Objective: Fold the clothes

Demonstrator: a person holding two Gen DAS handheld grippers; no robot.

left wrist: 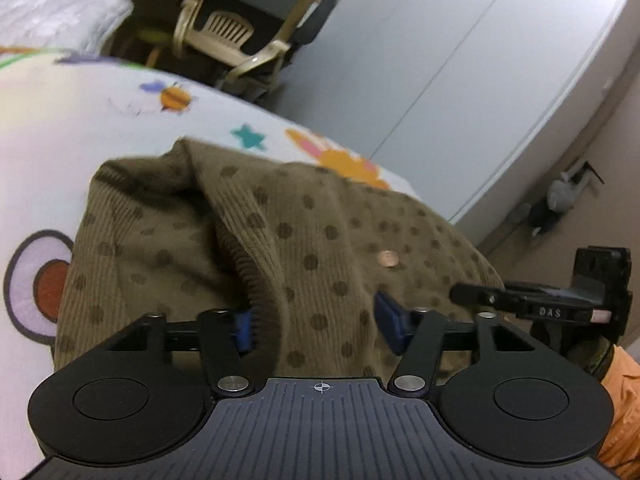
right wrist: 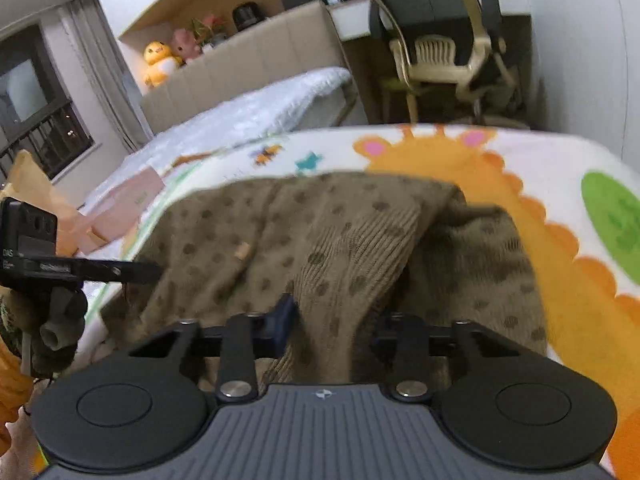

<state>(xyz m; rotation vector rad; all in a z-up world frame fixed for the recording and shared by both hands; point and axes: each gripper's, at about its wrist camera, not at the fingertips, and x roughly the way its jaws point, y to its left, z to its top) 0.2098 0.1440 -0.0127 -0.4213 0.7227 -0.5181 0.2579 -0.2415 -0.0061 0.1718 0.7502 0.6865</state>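
Note:
An olive-brown knitted sweater with dark dots [left wrist: 304, 240] lies bunched on a cartoon-print blanket [left wrist: 80, 128]; it also shows in the right wrist view [right wrist: 320, 240]. My left gripper [left wrist: 316, 326] has its blue pads on either side of a thick ribbed fold of the sweater and grips it. My right gripper [right wrist: 332, 320] holds another ribbed fold between its fingers; the right pad is hidden by cloth. The right gripper's body shows at the right edge of the left wrist view [left wrist: 560, 308], and the left gripper's body at the left edge of the right wrist view [right wrist: 48, 268].
The blanket [right wrist: 520, 168] covers a bed. A white quilt [right wrist: 256, 116] and beige headboard [right wrist: 248, 64] lie beyond. A beige plastic chair [left wrist: 224, 36] stands past the bed edge, with a white wardrobe [left wrist: 440, 60] to its right. An orange sleeve [left wrist: 624, 408] is at lower right.

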